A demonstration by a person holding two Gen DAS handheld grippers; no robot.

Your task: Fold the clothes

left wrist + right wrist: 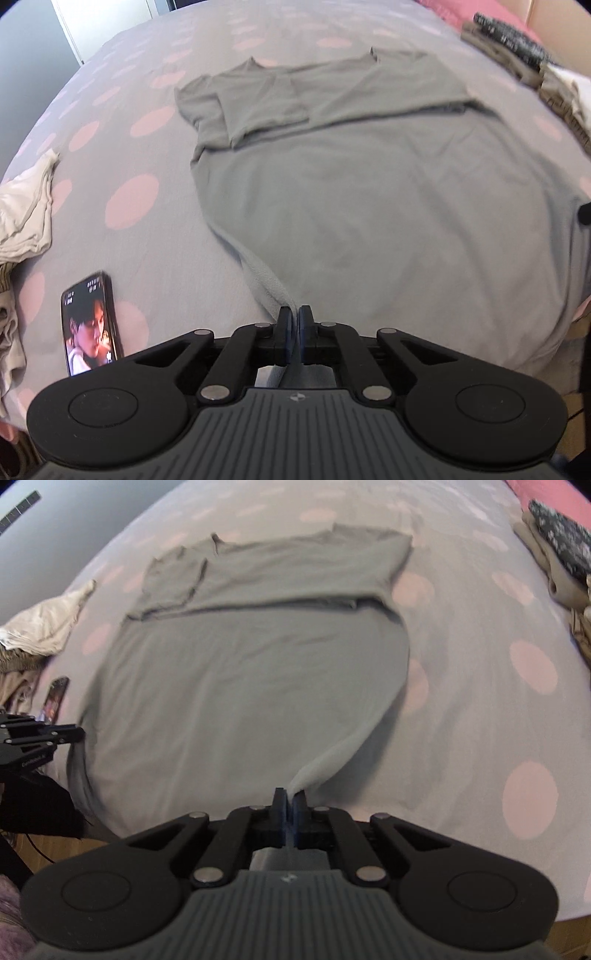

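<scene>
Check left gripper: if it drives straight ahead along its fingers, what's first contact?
The left gripper is already shut on the near hem of the grey T-shirt, so going straight on it would push into that shirt's body lying on the polka-dot bedspread. The phone sits well left of that line. Depth is uncertain.

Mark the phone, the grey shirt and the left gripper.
phone [91, 325], left wrist view, screen centre
grey shirt [369, 206], left wrist view, body panel
left gripper [294, 314], left wrist view, between fingertips
</scene>
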